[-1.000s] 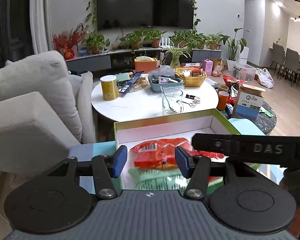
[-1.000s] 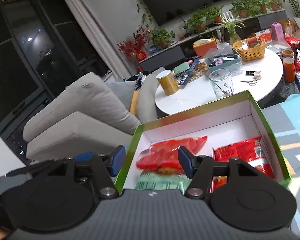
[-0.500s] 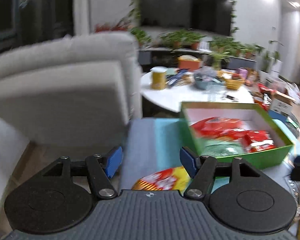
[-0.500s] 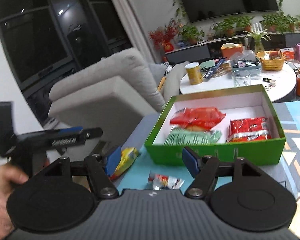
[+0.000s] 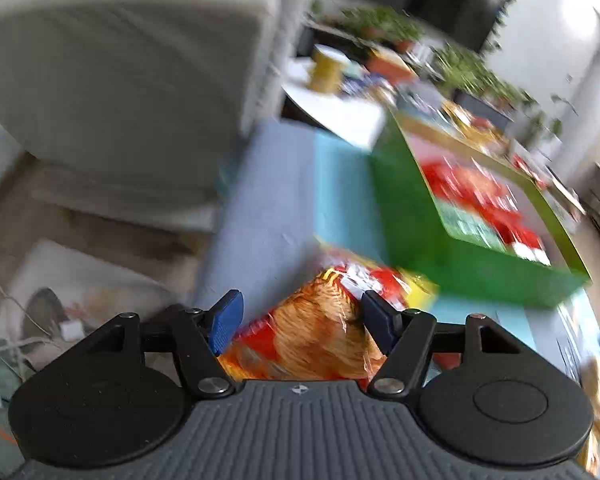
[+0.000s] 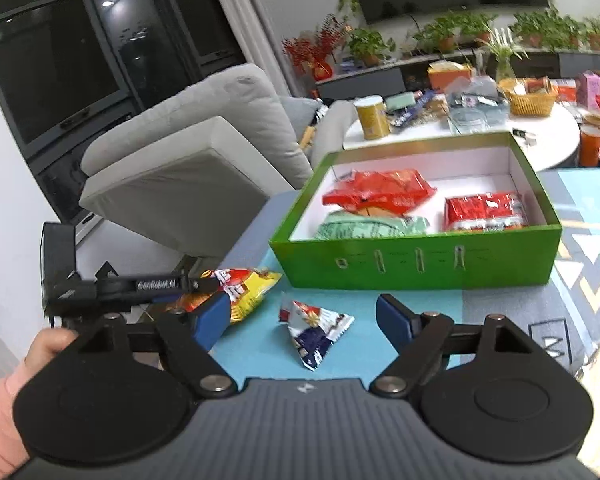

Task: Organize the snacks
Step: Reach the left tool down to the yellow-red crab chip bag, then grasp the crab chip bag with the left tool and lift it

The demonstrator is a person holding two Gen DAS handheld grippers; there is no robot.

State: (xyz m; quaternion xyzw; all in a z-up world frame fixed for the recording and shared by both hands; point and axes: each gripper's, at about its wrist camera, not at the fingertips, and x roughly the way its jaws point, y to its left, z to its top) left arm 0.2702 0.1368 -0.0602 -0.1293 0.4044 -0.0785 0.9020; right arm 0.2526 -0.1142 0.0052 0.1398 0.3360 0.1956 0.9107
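left wrist view: heavy blur, only coarse layout is readable
left tongs (image 5: 302,320): jaws have just been opening and are standing spread, pointing down at the table
chip bag (image 5: 320,328): orange-yellow, lying between the blue pads (image 5: 226,320); contact with them is not showing, far pad is looking very close to the wrapper
green box (image 5: 420,220): sitting ahead and right of the tongs, red and green packs blurring inside
table (image 5: 268,200): blue cover showing ahead of the tongs
right wrist view: sharp
right tongs (image 6: 300,316): jaws standing spread, pinching nothing
triangular packet (image 6: 314,328): lying on the table between and just ahead of the pads, untouched
green box (image 6: 416,260): sitting farther ahead, holding two red packs and a green one
chip bag (image 6: 244,284): lying ahead-left, left tongs (image 6: 204,284) hanging over its near end
hand (image 6: 48,346): pink sleeve, gripping the left handle at far left
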